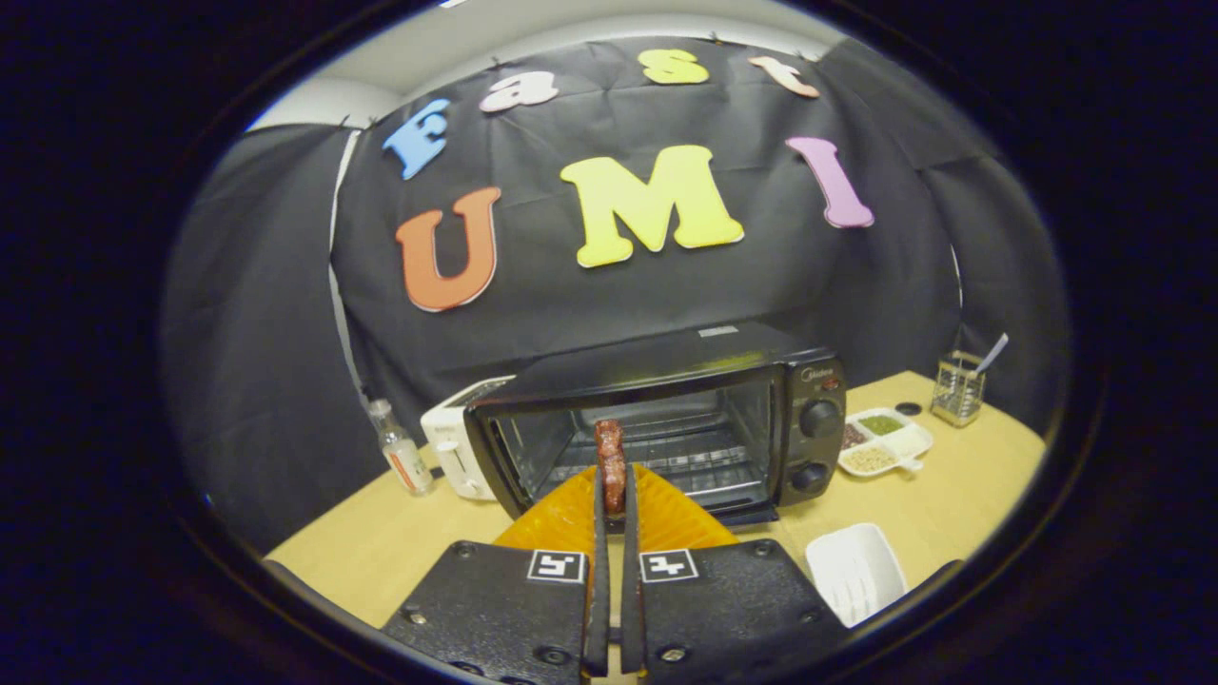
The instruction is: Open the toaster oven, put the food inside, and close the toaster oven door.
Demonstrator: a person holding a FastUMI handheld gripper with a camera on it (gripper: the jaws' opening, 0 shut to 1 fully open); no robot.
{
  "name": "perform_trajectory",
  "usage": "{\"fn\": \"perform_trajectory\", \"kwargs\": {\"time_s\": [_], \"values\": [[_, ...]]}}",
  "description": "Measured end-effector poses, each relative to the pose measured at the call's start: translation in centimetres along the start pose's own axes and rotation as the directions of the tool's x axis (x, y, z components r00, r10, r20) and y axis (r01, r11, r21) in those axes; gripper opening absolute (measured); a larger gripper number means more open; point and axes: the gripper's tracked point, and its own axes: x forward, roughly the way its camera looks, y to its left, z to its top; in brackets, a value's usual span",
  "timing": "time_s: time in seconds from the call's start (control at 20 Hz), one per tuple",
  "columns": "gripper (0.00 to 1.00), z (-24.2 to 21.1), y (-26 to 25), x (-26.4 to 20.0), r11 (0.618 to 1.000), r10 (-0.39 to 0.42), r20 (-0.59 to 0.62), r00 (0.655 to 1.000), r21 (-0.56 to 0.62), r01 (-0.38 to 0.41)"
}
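Gripper view: looks forward along the two fingers toward a toaster oven (666, 419) that stands on a light wooden desk (952, 504).
Gripper (612, 495): its jaws are drawn close together and clamp a piece of food between them.
Food: a reddish-brown sausage (610, 464), held upright, its lower part pinched by both fingers (600, 533) and its top standing free above the tips.
Where the sausage is: just in front of the toaster oven's open mouth, seen against the wire rack (685, 447) inside; I cannot tell whether it has crossed the opening.
Toaster oven: black, with its front open so the cavity and rack show; two round knobs (818, 419) sit one above the other on its right-hand panel.
Oven door: a dark edge (752, 517) low in front of the cavity looks like the lowered door, though the fingers hide most of it.
Left of the toaster oven: a white slot toaster (455, 447) close against its side, and farther left a small clear bottle (400, 449) with a label.
Right of the toaster oven: a white divided dish (885, 442) holding green, brown and pale fillings, just beside the knob panel.
Farther right of the toaster oven: a wire holder (956, 387) with a utensil handle sticking out, and a small dark round thing (908, 408) near it.
In front and right of the toaster oven: a white ribbed tray (856, 571), close to the gripper's body.
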Motion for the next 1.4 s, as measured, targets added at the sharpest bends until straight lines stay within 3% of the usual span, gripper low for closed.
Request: {"fn": "perform_trajectory", "kwargs": {"time_s": [0.1,0.2,0.35,0.45,0.55,0.85,1.15,1.4], "values": [[0.08,-0.1,-0.1,1.7,0.983,0.042,-0.021,0.999,0.178,-0.038],[0.08,-0.9,-0.3,3.6,0.939,0.083,-0.046,0.995,0.338,-0.063],[0.08,-2.4,-0.3,6.3,0.820,0.167,-0.076,0.983,0.564,-0.096],[0.08,-2.1,-0.8,8.0,0.740,0.182,-0.062,0.981,0.666,-0.095],[0.08,-2.2,-2.2,9.2,0.713,0.162,-0.046,0.986,0.696,-0.085],[0.08,-3.7,-4.3,10.4,0.745,0.083,-0.079,0.993,0.667,-0.009],[0.20,-4.4,-6.3,10.6,0.875,-0.067,-0.124,0.990,0.469,0.118],[0.35,-1.7,-8.3,9.2,0.953,-0.220,-0.030,0.975,0.207,0.221]]}}
